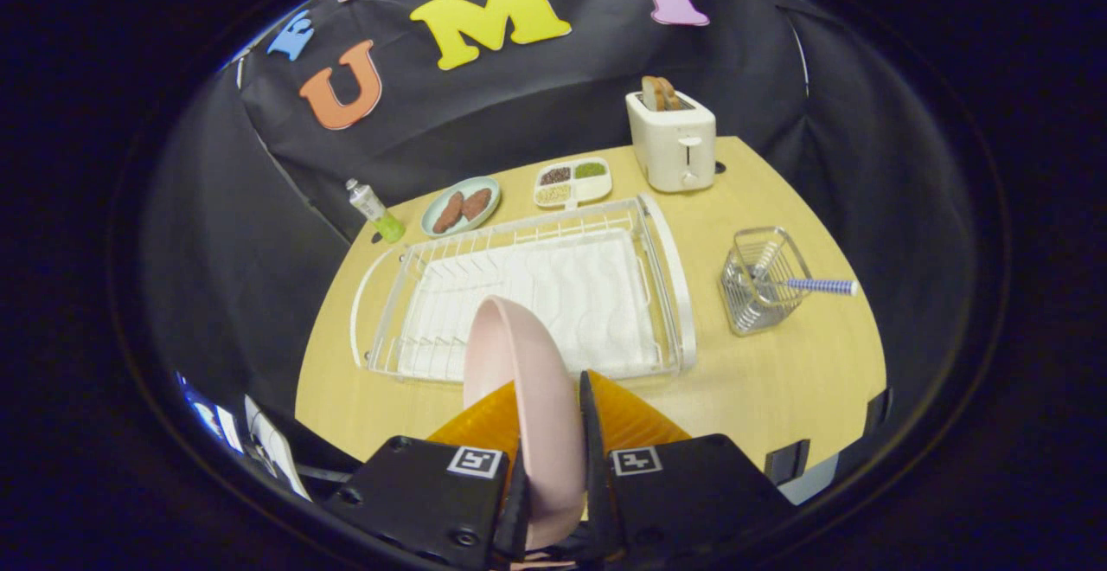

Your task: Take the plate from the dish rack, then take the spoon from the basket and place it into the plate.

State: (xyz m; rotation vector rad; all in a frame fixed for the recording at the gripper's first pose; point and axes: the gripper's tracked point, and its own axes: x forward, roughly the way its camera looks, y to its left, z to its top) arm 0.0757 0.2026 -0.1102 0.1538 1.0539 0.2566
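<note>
A pink plate (527, 381) stands on edge between my two fingers, and the gripper (551, 407) is shut on its rim. The plate is held up in front of the white wire dish rack (527, 294), which lies on the wooden table just beyond the fingers with nothing in it. To the right of the rack stands a wire basket (763, 281). A spoon (813, 285) with a blue-and-white striped handle leans out of the basket toward the right.
Behind the rack are a white toaster (673, 143) with bread in it, a divided snack tray (572, 182), a green plate (461, 205) with two brown pieces, and a small bottle (374, 210). Bare tabletop (761, 381) lies between rack, basket and front edge.
</note>
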